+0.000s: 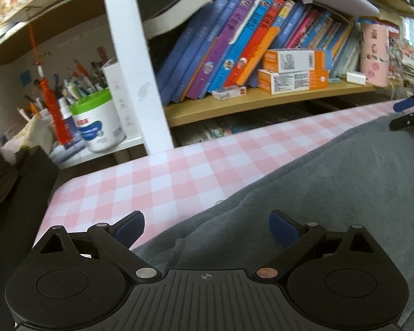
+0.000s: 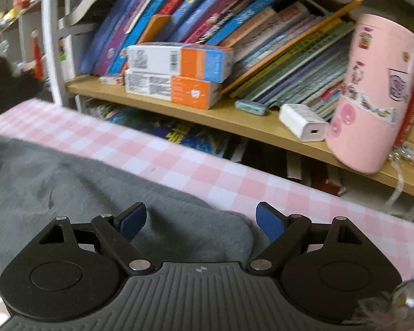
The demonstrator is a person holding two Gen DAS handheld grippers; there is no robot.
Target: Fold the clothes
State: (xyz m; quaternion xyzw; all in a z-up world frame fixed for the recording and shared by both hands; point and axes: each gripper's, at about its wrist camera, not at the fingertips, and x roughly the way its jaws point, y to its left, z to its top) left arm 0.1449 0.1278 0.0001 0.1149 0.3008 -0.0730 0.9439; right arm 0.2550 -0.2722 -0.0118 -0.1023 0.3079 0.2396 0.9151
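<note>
Left gripper (image 1: 207, 227) and right gripper (image 2: 201, 220): jaws wide apart (nothing held), both over soft grey fleece garment (image 1: 331, 187) on pink-checked tablecloth (image 1: 165, 182).

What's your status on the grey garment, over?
Left gripper open, right gripper open, nothing held. Grey garment spread on the pink checked cloth, its far edge between both sets of jaws. Nothing in the way.

Left tongs (image 1: 207, 230) gape wide over grey garment (image 1: 331, 193).
</note>
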